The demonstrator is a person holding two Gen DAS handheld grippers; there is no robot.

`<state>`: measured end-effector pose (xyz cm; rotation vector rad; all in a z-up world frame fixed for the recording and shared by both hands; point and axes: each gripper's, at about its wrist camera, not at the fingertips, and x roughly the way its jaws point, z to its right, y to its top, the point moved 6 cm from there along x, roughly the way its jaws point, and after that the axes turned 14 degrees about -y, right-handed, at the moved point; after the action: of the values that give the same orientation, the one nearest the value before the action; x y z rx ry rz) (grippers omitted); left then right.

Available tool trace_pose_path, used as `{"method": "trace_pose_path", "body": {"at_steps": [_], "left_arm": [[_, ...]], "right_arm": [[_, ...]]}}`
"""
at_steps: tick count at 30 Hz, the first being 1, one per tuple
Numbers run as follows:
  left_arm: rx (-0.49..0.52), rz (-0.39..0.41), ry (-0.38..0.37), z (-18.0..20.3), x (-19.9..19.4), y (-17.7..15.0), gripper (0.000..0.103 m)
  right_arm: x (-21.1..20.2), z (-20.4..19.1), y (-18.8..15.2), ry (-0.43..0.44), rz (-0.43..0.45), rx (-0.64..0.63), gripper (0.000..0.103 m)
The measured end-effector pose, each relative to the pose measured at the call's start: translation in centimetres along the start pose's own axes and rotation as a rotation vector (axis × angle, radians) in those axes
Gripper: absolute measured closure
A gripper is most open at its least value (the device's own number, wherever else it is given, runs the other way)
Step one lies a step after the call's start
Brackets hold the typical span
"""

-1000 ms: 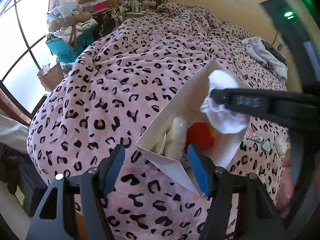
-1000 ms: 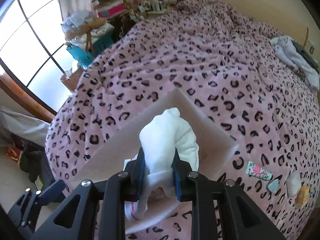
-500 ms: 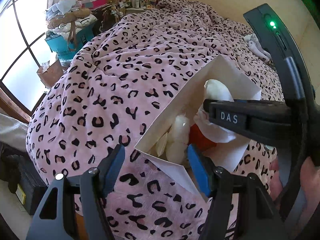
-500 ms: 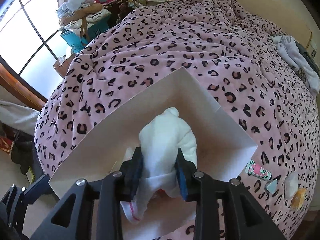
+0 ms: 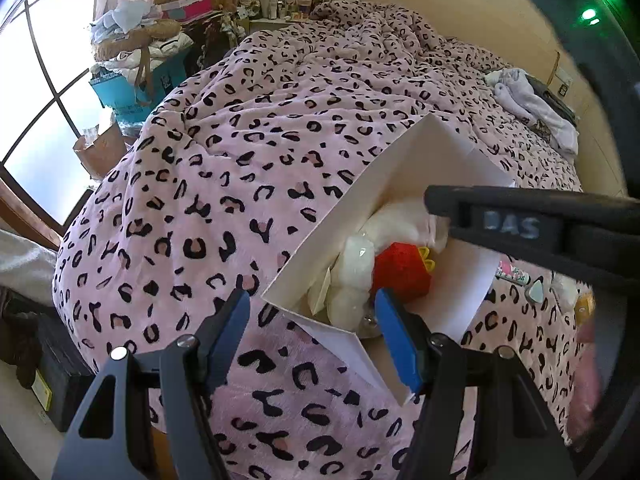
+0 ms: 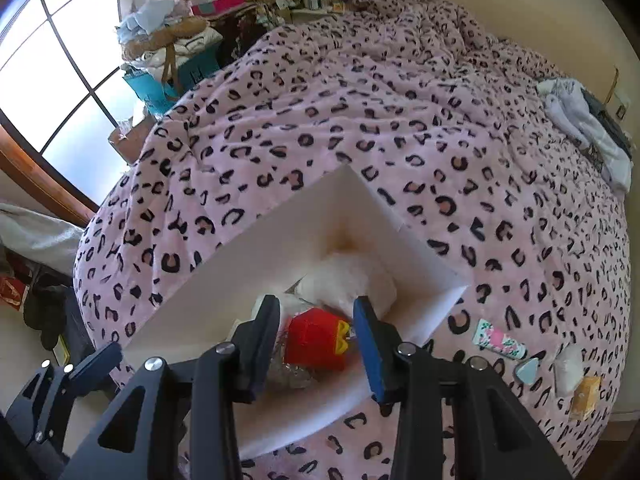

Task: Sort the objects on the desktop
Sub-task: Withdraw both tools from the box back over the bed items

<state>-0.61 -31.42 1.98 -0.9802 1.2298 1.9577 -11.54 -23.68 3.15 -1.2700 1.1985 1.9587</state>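
Right wrist view: right gripper (image 6: 318, 334) is low centre over the white box (image 6: 256, 264), its jaws opening with nothing pinched. The white cloth (image 6: 348, 284) lies in the box just above the fingers. The tube (image 6: 500, 340) waits lower right, long axis slanting down-right, nearer this hand. Left gripper (image 5: 312, 338) hangs half-wide, empty, across the box corner.

right tongs (image 6: 318, 332) opening, empty; left tongs (image 5: 312, 324) spread apart.
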Motion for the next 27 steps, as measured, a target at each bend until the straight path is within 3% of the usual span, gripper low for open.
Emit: {"method": "trace_pose_path", "body": {"at_steps": [7, 14, 18, 27], "left_arm": [[0.016, 0.015, -0.004, 0.7, -0.8, 0.3, 0.037], [0.014, 0.018, -0.009, 1.4, -1.4, 0.0, 0.037], [0.047, 0.004, -0.015, 3.1, -1.0, -0.9, 0.037], [0.189, -0.052, -0.076, 12.1, 1.6, -3.8, 0.036]], "right_arm": [[-3.7, 1.9, -0.6, 0.015, 0.047, 0.029, 0.062], [-6.3, 5.4, -4.0, 0.014, 0.088, 0.097, 0.060], [-5.4, 7.9, -8.3, -0.005, 0.070, 0.162, 0.058], [-2.3, 16.7, -18.9, -0.096, -0.034, 0.355, 0.058]]}}
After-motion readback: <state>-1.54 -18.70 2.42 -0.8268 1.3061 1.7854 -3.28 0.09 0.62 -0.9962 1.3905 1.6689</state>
